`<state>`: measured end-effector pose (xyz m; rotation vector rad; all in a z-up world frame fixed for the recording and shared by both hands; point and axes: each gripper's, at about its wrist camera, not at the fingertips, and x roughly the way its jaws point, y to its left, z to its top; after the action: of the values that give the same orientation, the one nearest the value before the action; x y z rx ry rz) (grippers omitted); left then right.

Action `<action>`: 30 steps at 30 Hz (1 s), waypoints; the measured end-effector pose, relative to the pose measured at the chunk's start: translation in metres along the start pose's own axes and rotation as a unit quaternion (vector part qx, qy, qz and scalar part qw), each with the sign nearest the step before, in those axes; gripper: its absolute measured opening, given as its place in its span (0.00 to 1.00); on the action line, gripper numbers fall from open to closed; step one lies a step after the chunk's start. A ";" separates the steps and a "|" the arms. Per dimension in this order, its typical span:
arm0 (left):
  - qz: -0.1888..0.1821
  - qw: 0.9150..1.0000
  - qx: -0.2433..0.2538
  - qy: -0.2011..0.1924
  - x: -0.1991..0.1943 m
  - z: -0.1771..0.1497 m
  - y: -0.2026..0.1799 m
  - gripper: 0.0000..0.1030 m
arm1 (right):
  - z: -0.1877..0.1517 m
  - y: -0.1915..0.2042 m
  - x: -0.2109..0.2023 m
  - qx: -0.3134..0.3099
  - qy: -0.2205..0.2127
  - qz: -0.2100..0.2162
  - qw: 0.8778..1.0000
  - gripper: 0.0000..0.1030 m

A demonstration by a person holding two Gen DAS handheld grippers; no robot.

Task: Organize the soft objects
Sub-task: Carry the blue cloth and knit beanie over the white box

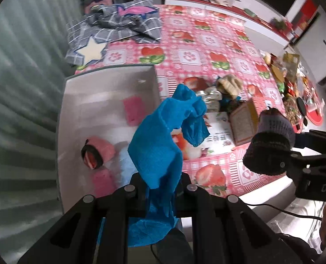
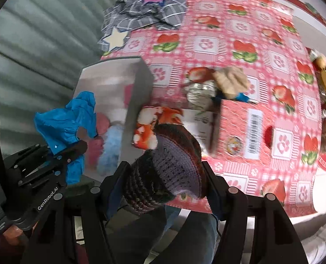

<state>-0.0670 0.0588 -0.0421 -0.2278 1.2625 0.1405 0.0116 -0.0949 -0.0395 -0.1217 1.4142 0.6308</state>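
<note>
While both grippers hang over its near edge, the bench (image 1: 220, 44) spreads under a pink checked cloth printed with strawberries. At its left end sits a white bin (image 1: 110, 81), open on top, with pink pads (image 1: 134, 110), a pale blue piece (image 1: 126, 164) and a pink roll (image 1: 98, 153) lying inside. A grey plaid cloth (image 1: 118, 24) with a white star is heaped at the far left corner of the bench. Just right of the bin stands a cardboard box (image 2: 240, 129), and beyond it lie a crumpled foil pack (image 2: 199, 93) and a beige glove (image 2: 231, 82), touching each other. The left gripper (image 1: 160, 189) is clenched on a blue cloth (image 1: 160, 145), which stands up crumpled from the closed jaws, over the bin's right wall. The right gripper (image 2: 165, 176) grasps a dark knit hat (image 2: 163, 165), purple and brown, between half-spread jaws, above the bench's near edge just right of the bin. An orange and white soft toy (image 2: 150, 125) shows beyond the hat, against the bin's wall.
</note>
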 end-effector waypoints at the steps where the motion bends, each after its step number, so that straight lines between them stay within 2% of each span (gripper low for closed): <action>1: 0.001 1.000 -0.006 0.000 0.000 -0.001 0.005 0.15 | 0.002 0.005 0.002 -0.006 0.002 0.001 1.000 0.64; 22: 0.028 0.994 -0.104 0.002 0.006 0.001 0.084 0.15 | 0.050 0.081 0.036 -0.089 0.037 0.019 0.995 0.64; 30: 0.043 0.992 -0.116 0.003 0.014 0.015 0.104 0.15 | 0.072 0.101 0.046 -0.102 0.041 0.025 0.994 0.64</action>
<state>-0.0726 0.1628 -0.0609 -0.3741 1.2616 0.3616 0.0284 0.0364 -0.0415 -0.2770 1.4340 0.8187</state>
